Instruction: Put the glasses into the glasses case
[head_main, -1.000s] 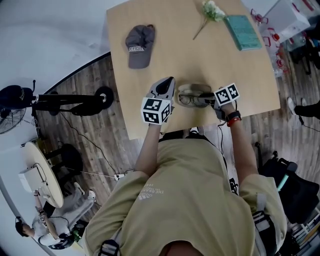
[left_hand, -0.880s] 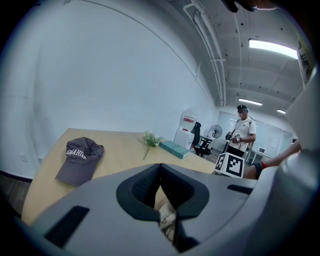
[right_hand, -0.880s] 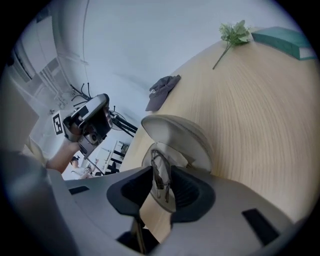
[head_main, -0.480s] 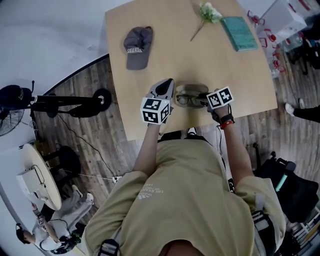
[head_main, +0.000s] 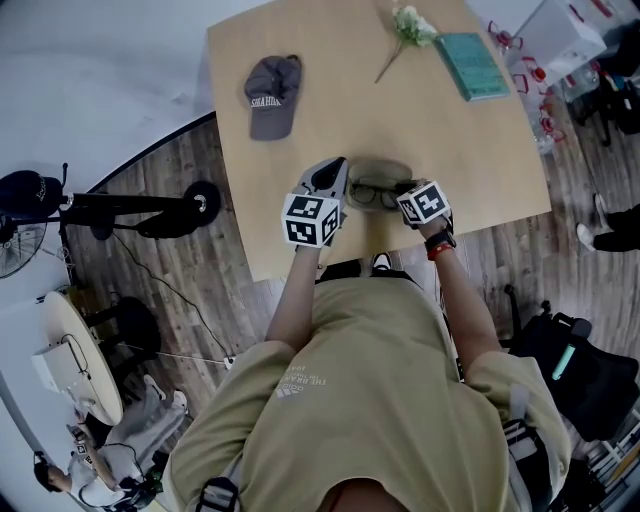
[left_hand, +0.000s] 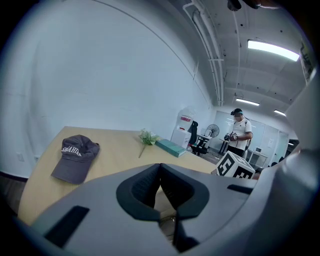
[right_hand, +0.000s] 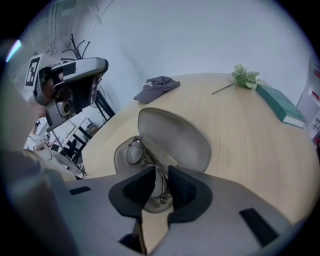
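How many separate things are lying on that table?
5: cap far left; flower sprig and teal book far right; open glasses case at the near edge, glasses resting in it.

Showed pale, matt wood grain across the table (head_main: 340, 115). Caught thin, shiny metal wire framing the clear lenses of the glasses (right_hand: 134, 152), and the smooth, matt grey lining of the glasses case (right_hand: 175, 135). Registered soft grey cloth in the cap (head_main: 272, 92), a smooth teal cover on the book (head_main: 472, 65), dark wooden planks on the floor (head_main: 185, 255).
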